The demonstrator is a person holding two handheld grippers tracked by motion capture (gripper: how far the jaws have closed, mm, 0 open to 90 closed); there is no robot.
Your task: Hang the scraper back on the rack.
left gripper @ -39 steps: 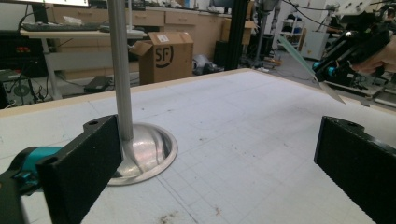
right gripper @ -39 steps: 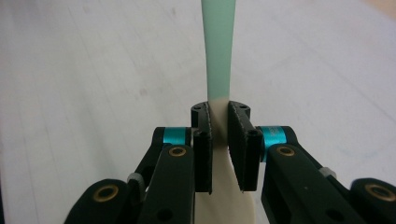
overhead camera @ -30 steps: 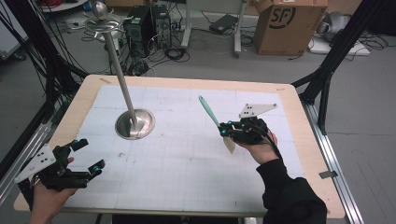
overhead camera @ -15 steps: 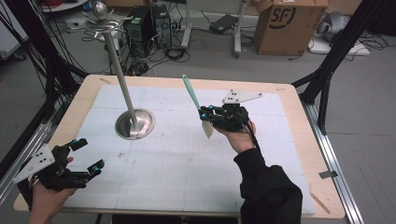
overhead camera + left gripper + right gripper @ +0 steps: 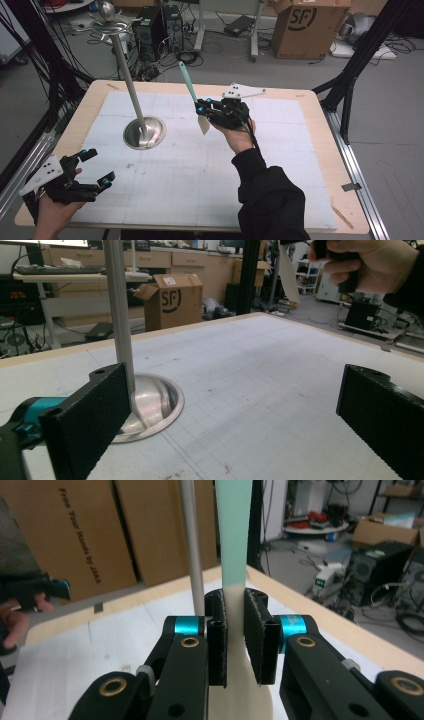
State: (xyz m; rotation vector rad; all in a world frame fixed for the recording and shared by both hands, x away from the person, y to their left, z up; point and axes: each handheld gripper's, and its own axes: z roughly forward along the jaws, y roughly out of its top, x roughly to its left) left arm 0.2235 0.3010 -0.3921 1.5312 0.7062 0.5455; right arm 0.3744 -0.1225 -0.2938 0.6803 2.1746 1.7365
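High view: 1 spatula with a mint-green handle and a cream blade [image 5: 191, 91], held above the white gridded bench [image 5: 280, 170], handle slanting up and away, blade hanging down. The right gripper [image 5: 204, 111] has its fingers clamped on the spatula where handle meets blade. 1 metal stand with a round dished base and a tall thin pole [image 5: 145, 132] sits on the bench to the left of the spatula, apart from it; the pole leans toward the far left. The left gripper [image 5: 95, 167] rests near the bench's front left corner, fingers apart with nothing between them. 1 brown cardboard box [image 5: 304, 27] stands on the floor beyond the bench.

Left gripper view: 2 black fingers [image 5: 87, 415] set wide apart; the stand's base lies just beyond the left one. The right hand [image 5: 372, 265] is at the upper right.

Right gripper view: fingers [image 5: 217, 635] pressed on both sides of the spatula's cream neck; the green handle rises straight up, with the stand's pole just left of it and farther off.
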